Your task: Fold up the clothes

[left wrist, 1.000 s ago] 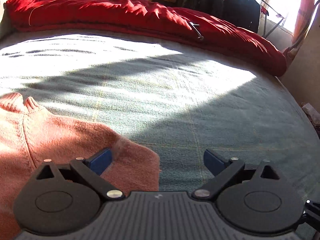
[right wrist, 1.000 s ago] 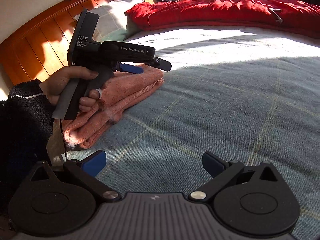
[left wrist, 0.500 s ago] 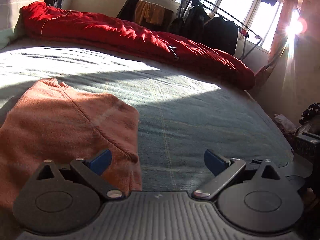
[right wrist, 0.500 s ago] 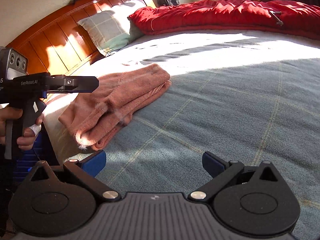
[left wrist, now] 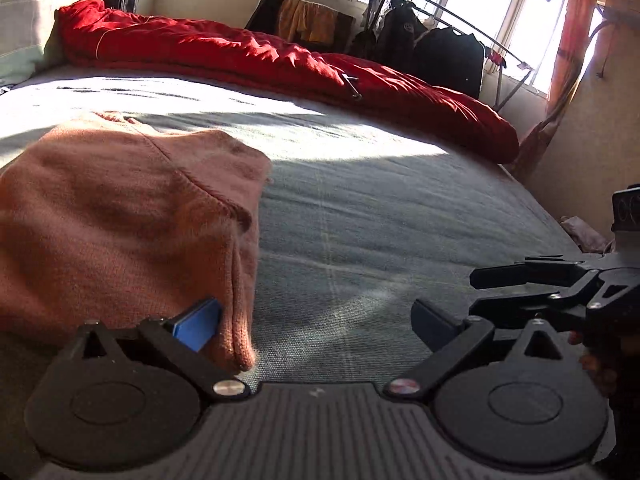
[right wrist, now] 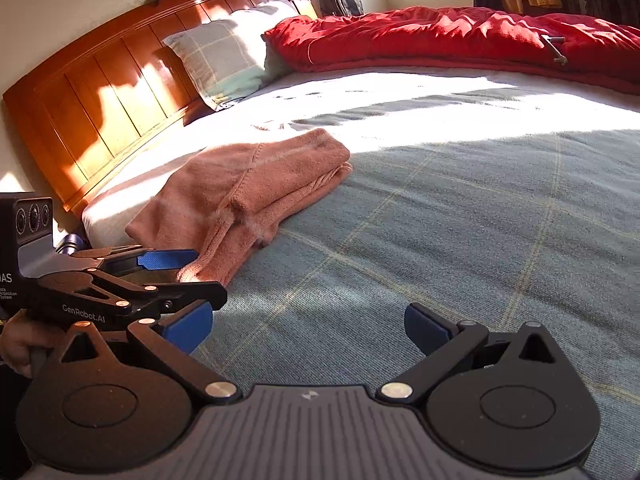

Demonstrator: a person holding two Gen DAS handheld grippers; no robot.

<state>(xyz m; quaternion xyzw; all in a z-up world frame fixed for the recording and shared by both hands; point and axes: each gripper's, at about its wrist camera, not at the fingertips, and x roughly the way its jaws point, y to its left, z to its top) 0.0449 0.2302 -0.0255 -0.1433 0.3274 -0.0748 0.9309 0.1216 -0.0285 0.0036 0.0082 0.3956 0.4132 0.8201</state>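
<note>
A folded salmon-orange sweater (left wrist: 120, 220) lies on the grey-green bedspread (left wrist: 380, 216), at the left of the left wrist view; it also shows in the right wrist view (right wrist: 248, 196) near the bed's left edge. My left gripper (left wrist: 316, 324) is open and empty, its left fingertip just at the sweater's near edge; it shows from the side in the right wrist view (right wrist: 176, 280). My right gripper (right wrist: 316, 326) is open and empty, over the bedspread, to the right of the sweater. It shows at the far right of the left wrist view (left wrist: 560, 284).
A red duvet (left wrist: 280, 64) lies rolled along the bed's far side. A wooden headboard (right wrist: 100, 96) and a checked pillow (right wrist: 224, 60) stand at the left. A clothes rack with dark garments (left wrist: 440, 52) stands by the windows.
Both grippers have drawn back from the folded sweater toward the bed's near edge. The left gripper has dropped low beside it. The sweater lies still.
</note>
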